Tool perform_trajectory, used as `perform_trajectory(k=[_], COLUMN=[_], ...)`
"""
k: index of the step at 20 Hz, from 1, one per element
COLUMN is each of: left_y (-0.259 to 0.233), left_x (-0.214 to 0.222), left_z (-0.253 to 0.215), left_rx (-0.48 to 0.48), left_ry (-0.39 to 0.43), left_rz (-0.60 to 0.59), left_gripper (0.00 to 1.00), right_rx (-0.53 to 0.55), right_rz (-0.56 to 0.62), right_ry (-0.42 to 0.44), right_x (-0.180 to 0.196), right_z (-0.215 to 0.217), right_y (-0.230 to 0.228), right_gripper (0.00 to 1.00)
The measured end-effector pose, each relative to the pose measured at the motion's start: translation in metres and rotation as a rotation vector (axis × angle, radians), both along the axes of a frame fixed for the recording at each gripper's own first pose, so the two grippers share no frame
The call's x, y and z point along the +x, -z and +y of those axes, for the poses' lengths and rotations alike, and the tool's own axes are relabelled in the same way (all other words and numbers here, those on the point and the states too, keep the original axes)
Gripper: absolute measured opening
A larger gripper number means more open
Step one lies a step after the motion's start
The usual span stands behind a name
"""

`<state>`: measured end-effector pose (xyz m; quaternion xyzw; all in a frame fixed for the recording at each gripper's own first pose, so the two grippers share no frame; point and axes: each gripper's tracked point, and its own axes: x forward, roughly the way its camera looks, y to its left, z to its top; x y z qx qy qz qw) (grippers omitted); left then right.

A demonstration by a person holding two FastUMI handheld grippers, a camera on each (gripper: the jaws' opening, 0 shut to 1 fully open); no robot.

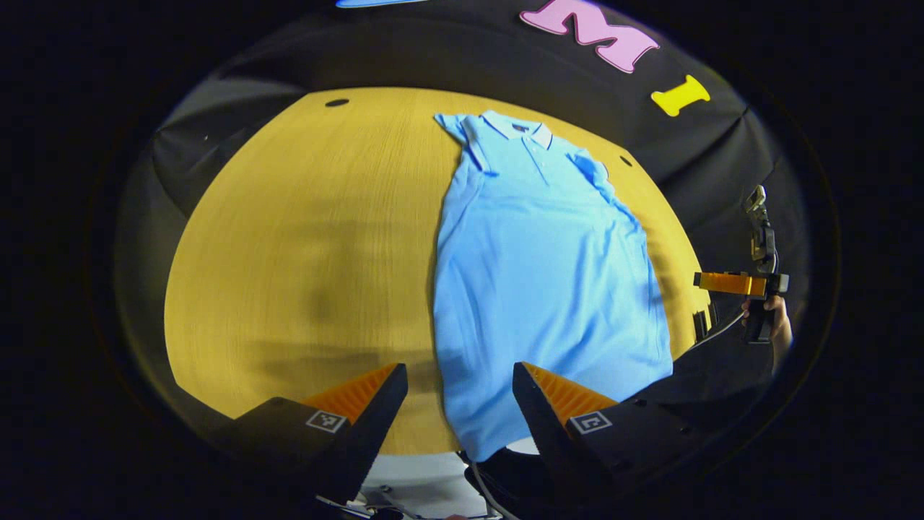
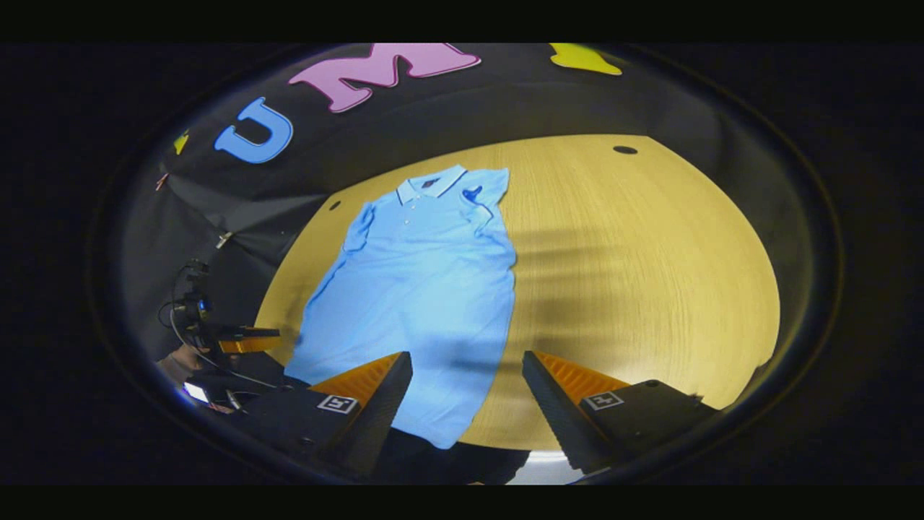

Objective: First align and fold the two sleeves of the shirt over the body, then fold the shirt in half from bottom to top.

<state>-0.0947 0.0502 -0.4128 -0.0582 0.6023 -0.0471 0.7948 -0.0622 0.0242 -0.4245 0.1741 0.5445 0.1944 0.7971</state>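
Both grippers wide open above the near edge of the table, holding nothing.

The left gripper (image 1: 460, 404) hangs with its fingers spread wide over the hem of the light blue polo shirt (image 1: 538, 274), clear of the cloth. The right gripper (image 2: 467, 393) is spread just as wide, likewise over the hem and touching nothing. The shirt lies flat and face up on the yellow wooden table (image 1: 303, 238), collar toward the far edge and hem at the near edge, with both short sleeves lying in along the body. In the left gripper view a hand (image 1: 776, 321) holds the right gripper off the table's right edge.
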Motion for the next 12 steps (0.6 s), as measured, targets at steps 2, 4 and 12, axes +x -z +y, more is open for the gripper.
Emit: perform_trajectory(k=[2,4,12], left_y=[0.010,0.012,0.021], left_x=[-0.014,-0.028,-0.053], left_z=[-0.006,-0.010,-0.028], left_rx=[0.000,-0.008,-0.030], left_ry=[0.008,0.022,0.074], left_rz=[0.050,0.077,0.139], left_gripper=[0.92,0.96,0.95], right_rx=[-0.002,-0.008,-0.005], right_rz=[0.057,0.102,0.284], right_ry=[-0.005,0.001,0.081], right_x=[-0.030,-0.057,-0.105], right_z=[0.009,0.012,0.032], right_y=[0.008,0.015,0.042], right_gripper=[0.97,0.97,0.89])
